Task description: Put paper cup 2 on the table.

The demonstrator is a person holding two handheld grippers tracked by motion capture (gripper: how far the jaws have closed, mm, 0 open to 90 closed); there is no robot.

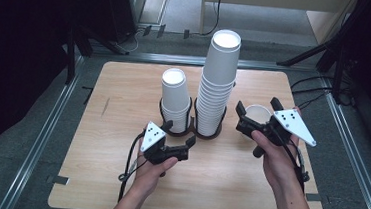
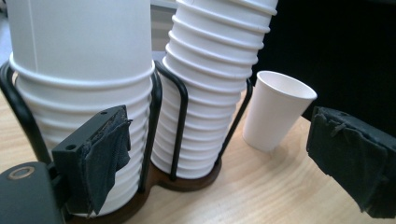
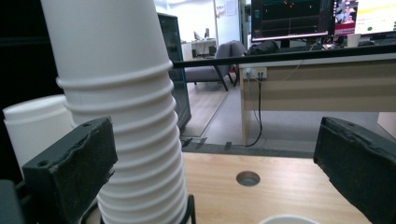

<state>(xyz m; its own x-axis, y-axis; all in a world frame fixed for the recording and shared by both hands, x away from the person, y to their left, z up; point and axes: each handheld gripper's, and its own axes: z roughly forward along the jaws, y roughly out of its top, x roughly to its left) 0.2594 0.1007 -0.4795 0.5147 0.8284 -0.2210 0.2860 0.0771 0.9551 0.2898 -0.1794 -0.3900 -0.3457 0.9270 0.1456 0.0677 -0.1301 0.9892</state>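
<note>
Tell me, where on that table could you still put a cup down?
The table is bare along its left side, beside the short cup stack, and along the near edge around the person's forearms. The middle is crowded: the tall cup stack, the single cup and both grippers, left and right.

Single paper cup (image 1: 258,113) beside right gripper (image 1: 257,112)

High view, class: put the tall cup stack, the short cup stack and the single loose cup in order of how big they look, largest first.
1. Tall cup stack, plainly the largest.
2. Short cup stack, well under the tall one's height.
3. Single loose cup, smallest, though the right gripper hides part of it.
</note>
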